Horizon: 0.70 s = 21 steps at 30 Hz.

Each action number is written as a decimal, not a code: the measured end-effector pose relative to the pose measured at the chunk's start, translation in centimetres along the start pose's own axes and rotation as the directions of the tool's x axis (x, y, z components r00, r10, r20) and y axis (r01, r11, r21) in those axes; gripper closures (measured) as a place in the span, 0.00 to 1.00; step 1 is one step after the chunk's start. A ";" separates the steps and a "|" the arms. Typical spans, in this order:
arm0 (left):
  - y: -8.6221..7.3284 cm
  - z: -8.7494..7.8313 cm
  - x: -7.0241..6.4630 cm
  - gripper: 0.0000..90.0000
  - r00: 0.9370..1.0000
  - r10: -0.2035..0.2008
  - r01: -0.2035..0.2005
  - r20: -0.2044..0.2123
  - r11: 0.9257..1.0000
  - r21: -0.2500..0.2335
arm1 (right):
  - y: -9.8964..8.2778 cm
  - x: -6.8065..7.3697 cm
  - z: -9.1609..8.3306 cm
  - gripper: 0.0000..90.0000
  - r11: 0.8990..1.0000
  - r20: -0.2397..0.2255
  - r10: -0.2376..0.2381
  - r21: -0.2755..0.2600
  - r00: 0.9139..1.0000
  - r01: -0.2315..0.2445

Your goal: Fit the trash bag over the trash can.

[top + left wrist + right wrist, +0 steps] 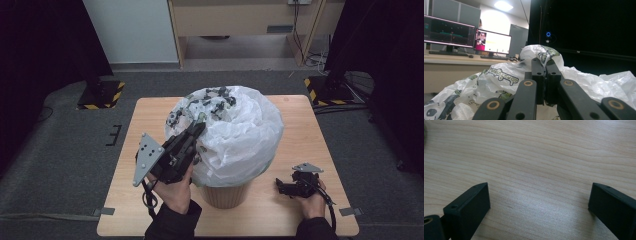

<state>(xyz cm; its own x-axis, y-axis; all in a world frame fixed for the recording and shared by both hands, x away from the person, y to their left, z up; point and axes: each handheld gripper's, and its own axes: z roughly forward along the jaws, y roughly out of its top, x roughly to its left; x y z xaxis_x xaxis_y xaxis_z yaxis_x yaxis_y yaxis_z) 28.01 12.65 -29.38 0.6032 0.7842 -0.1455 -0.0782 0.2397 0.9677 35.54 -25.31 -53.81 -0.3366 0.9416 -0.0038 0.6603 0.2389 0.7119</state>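
1. White plastic bag (235, 135) with dark green print is draped over the mouth of a tan bin (223, 194), which stands near the front middle of the wooden bench (300, 145).
2. My left gripper (199, 129) reaches into the bag's left upper side, its grey three-cornered plate toward me and my left hand (175, 192) wrapped round its body.
3. From the left gripper view, its jaws stand closed tight together, and a fold of the printed bag (541, 53) rises right at their tips; the film looks pinched between them.
4. The bag (499, 82) billows loose on both sides of those jaws, crumpled and puffed above the bin's rim.
5. My right gripper (284, 186) rests low on the bench, to the right of the bin and well apart from the bag, held in my right hand (312, 202).
6. In the right gripper view, its jaws are spread wide, with only bare pale wood grain (536, 170) between them; they hold nothing.
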 end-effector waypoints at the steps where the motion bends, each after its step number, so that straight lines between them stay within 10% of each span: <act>1: -0.2 0.1 0.0 0.97 1.000 -0.001 0.001 -0.001 1.000 0.006 | 0.0 0.0 0.0 0.04 1.000 0.000 0.001 0.001 1.000 -0.001; 21: -2.4 1.1 1.2 0.86 1.000 0.007 -0.005 -0.025 0.996 0.087 | 0.0 0.0 0.0 0.04 1.000 0.003 0.000 0.001 1.000 0.000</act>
<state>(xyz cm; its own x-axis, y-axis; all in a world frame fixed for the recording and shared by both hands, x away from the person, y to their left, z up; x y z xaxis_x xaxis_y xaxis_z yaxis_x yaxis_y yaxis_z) 29.84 12.38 -31.66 0.5827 0.7999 -0.1435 -0.0121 0.1850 0.9827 35.59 -25.31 -53.80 -0.3345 0.9424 -0.0063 0.6606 0.2392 0.7116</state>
